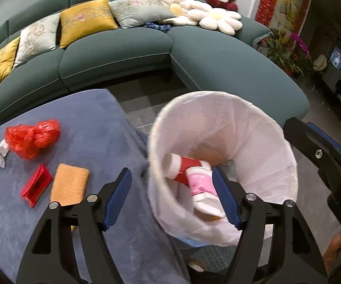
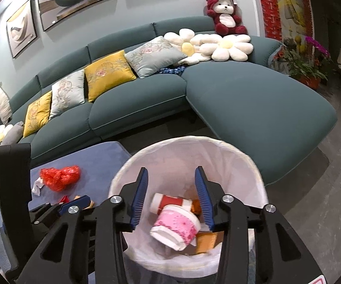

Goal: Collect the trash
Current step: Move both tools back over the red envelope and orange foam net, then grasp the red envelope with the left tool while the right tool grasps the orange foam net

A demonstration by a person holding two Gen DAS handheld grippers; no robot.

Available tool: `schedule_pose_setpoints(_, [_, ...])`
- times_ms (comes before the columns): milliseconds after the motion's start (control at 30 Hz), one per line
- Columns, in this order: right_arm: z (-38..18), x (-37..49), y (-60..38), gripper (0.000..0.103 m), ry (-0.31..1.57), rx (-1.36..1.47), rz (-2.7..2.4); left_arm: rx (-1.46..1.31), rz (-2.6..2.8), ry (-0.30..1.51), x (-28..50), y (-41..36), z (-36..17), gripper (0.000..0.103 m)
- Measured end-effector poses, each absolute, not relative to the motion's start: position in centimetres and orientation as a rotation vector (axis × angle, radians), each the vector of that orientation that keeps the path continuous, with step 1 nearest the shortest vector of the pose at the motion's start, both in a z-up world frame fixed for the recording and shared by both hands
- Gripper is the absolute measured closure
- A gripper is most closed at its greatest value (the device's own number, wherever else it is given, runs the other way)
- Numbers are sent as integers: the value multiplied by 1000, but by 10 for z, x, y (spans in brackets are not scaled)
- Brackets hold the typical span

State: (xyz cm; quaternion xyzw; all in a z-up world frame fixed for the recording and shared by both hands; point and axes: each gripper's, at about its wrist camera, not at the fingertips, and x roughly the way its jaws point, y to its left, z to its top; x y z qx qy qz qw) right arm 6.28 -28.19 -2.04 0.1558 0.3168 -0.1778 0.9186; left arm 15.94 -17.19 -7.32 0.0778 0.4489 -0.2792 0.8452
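A white-lined trash bin (image 1: 260,127) (image 2: 246,156) stands beside a blue-covered table (image 1: 80,123). Inside it lie a red-and-white cup (image 1: 182,165) (image 2: 170,202) and a pink-patterned cup (image 1: 200,182) (image 2: 177,224). On the table lie a crumpled red plastic bag (image 1: 32,137) (image 2: 60,176), a white tissue wad (image 1: 0,155), a small red box (image 1: 36,184) and an orange sponge (image 1: 69,184). My left gripper (image 1: 171,195) is open and empty, straddling the bin's near-left rim. My right gripper (image 2: 171,195) is open and empty above the bin's opening.
A long teal sofa (image 1: 128,54) with yellow and grey cushions and flower pillows curves behind the table and bin. Its chaise end (image 2: 265,108) lies just past the bin. Potted flowers (image 2: 310,64) stand at the far right. Grey floor shows to the right.
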Motion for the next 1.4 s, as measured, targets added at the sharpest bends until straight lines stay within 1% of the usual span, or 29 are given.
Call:
schedule_pose_setpoints(67, [-20, 66, -272, 59, 652, 316, -349, 148, -560, 947, 162, -158, -73, 32])
schedule_pose_setpoints(200, [-22, 77, -249, 59, 674, 308, -305, 120, -513, 948, 171, -126, -73, 32])
schedule_pose_setpoints(267, [-24, 82, -237, 59, 684, 305, -280, 121, -485, 945, 174, -113, -75, 27])
schedule_pose_setpoints(567, [-38, 106, -177, 59, 745, 285, -178, 116, -368, 963, 189, -41, -90, 27])
schedule_pose_setpoints(800, [-61, 119, -137, 59, 817, 269, -117, 128, -291, 973, 199, 9, -110, 27])
schedule_pose_setpoints(1033, [-96, 133, -111, 59, 907, 289, -84, 169, -249, 967, 206, 39, -131, 27])
schedule_pose_setpoints(1400, [-148, 157, -97, 59, 1031, 361, -54, 242, -272, 948, 228, 56, -161, 26])
